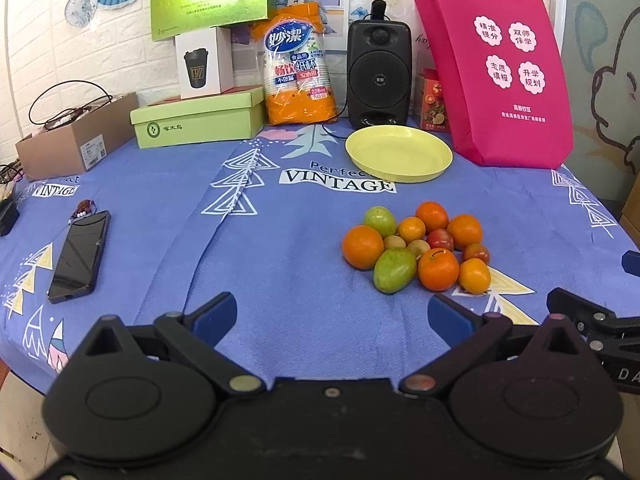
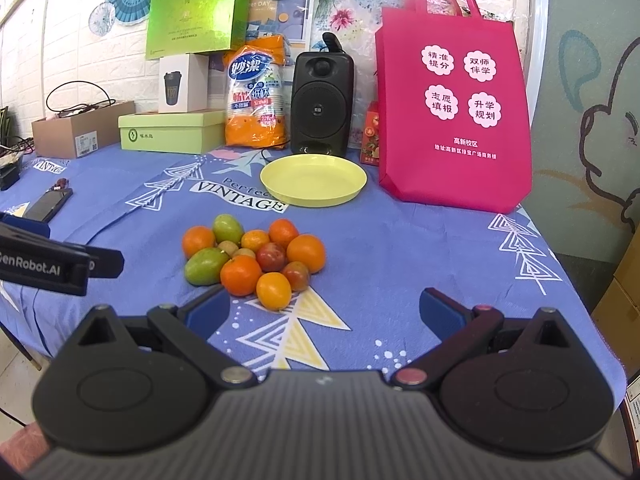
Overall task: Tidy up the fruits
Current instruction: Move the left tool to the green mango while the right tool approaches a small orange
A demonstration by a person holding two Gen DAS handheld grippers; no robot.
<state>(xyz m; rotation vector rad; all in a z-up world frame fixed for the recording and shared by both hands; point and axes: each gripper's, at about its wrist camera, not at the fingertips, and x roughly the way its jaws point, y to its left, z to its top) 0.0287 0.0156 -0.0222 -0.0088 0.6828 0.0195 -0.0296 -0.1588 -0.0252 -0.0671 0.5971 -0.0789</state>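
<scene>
A pile of fruit (image 1: 416,250) lies on the blue tablecloth: oranges, green mangoes, small red and brown fruits. It also shows in the right wrist view (image 2: 252,260). An empty yellow plate (image 1: 398,153) sits behind the pile, also seen in the right wrist view (image 2: 313,179). My left gripper (image 1: 332,316) is open and empty, short of the pile and to its left. My right gripper (image 2: 324,310) is open and empty, just in front of the pile and to its right; its left finger (image 2: 208,312) is close to the nearest yellow-orange fruit (image 2: 273,290).
A pink tote bag (image 1: 496,68) stands right of the plate, a black speaker (image 1: 379,72) behind it. A pack of paper cups (image 1: 295,68), green boxes (image 1: 196,120) and a cardboard box (image 1: 76,144) line the back. A phone (image 1: 80,256) lies at the left.
</scene>
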